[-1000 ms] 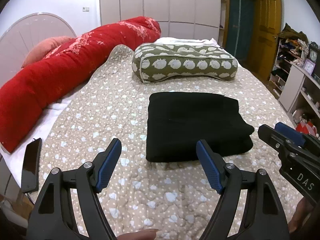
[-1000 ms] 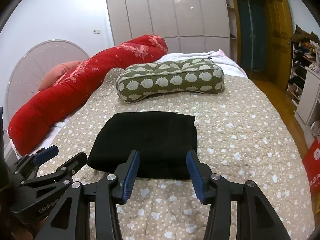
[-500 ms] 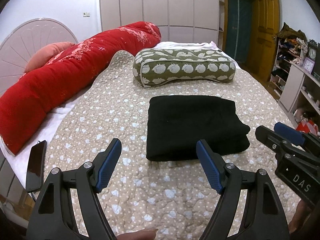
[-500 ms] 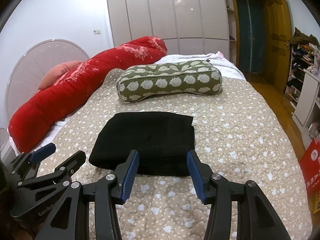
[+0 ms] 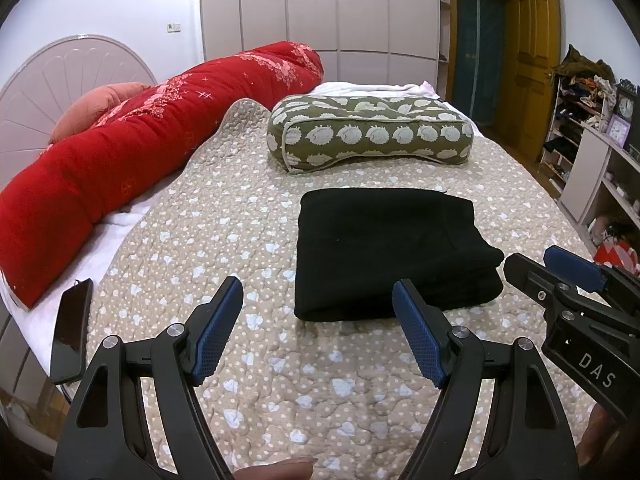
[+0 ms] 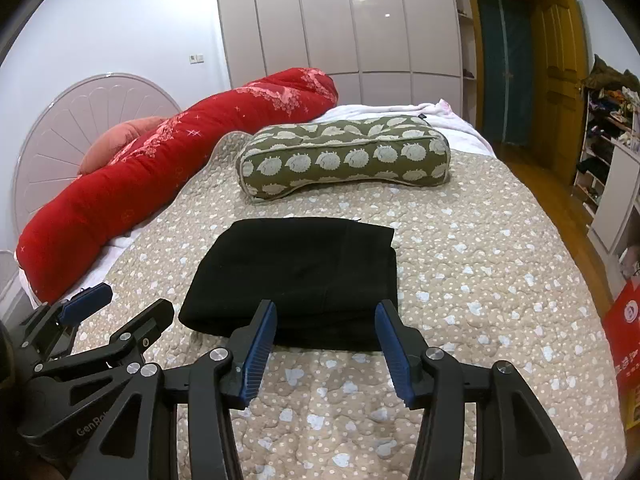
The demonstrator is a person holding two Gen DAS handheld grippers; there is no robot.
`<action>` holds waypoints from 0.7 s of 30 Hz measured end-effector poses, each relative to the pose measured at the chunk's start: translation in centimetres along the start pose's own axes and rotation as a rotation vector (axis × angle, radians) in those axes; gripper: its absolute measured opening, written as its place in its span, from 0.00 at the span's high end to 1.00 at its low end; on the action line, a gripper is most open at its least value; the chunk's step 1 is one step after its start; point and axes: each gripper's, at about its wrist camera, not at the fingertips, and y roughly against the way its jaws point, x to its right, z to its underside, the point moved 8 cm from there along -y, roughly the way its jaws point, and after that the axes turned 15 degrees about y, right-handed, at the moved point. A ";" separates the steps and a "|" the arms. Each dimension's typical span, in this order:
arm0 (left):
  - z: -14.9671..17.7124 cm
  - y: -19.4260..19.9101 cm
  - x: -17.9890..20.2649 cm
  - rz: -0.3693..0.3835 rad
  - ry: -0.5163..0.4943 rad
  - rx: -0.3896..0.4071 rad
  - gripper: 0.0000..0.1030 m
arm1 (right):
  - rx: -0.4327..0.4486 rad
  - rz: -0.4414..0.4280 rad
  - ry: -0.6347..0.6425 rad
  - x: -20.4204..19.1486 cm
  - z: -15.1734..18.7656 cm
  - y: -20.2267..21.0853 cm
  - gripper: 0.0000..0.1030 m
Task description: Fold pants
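Left wrist: both grippers (image 5: 318,320) (image 6: 326,334) hover agape near folded pants (image 5: 384,248).

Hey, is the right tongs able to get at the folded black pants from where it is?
Probably yes: the right tongs are open just short of the folded black pants, nothing between them.

Even indoor ceiling light; small bright spots glare on the glossy wardrobe doors (image 6: 340,32). Soft shadows under the black pants (image 5: 384,252). Both views sharp, with strong fisheye bending and dark corner vignetting.
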 end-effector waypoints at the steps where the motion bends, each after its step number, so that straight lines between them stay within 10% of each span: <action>1: 0.0 0.0 0.0 0.000 -0.001 -0.001 0.24 | 0.000 -0.001 0.000 0.0 0.0 0.0 0.51; 21: 0.5 -0.6 0.0 0.002 0.000 -0.019 0.24 | -0.011 -0.005 0.001 -0.5 0.3 -0.3 0.48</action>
